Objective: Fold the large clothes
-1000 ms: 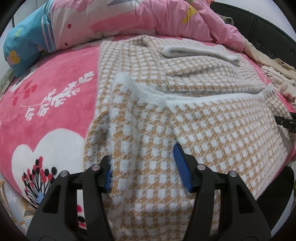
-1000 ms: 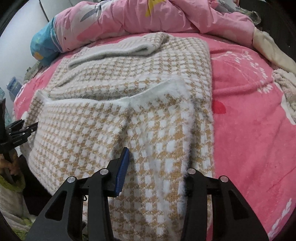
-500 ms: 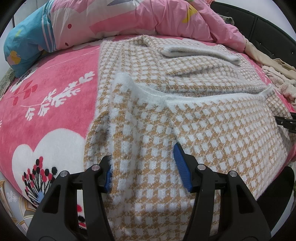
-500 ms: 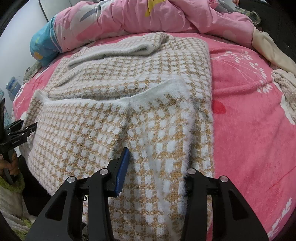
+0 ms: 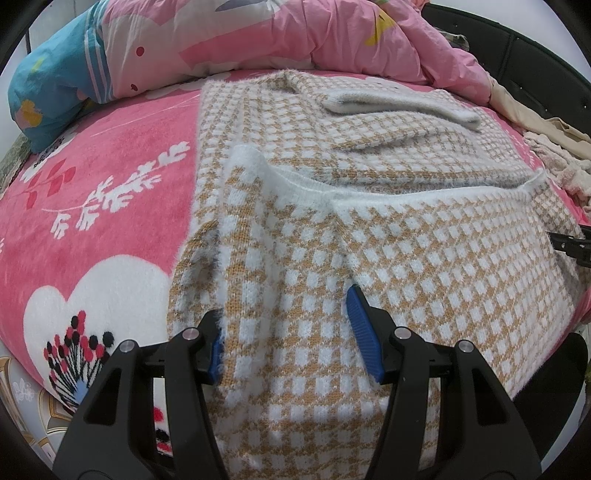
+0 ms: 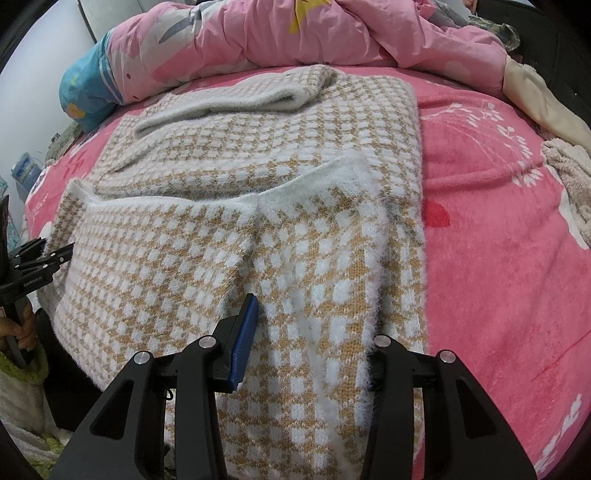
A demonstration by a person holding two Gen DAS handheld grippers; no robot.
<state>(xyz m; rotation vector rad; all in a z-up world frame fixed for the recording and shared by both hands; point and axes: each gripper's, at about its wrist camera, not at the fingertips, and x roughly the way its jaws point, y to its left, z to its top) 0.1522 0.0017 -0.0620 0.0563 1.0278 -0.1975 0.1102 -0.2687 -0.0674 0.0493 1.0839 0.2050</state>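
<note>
So this is all on a bed with a fuzzy pink blanket (image 5: 110, 229) printed with white hearts and sprigs, a bunched pink duvet (image 5: 295, 33) along the far side and some beige clothes (image 6: 539, 99) piled off to the right.

The thing being folded is a fluffy tan-and-white checked sweater (image 5: 369, 206). It's spread flat mid-bed, near hem spilling over the bed edge toward the cameras, and the sleeves look already folded in across the body. Its long axis runs from that near hem away to the collar by the duvet, so my guess is the next fold goes that way, hem carried up and over toward the collar.

Each hand sits at its own hem corner, so neither is really "nearer". The left gripper (image 5: 288, 332) straddles the left corner, and the right gripper (image 6: 310, 332) straddles the right one. Both have knit bunched between blue pads (image 5: 364, 332) at roughly mid opening. It looks pinched to me, but the fuzz hides the outer pads, so I honestly can't tell if either is truly clamped.

Both point steeply down at the hem, side by side.
</note>
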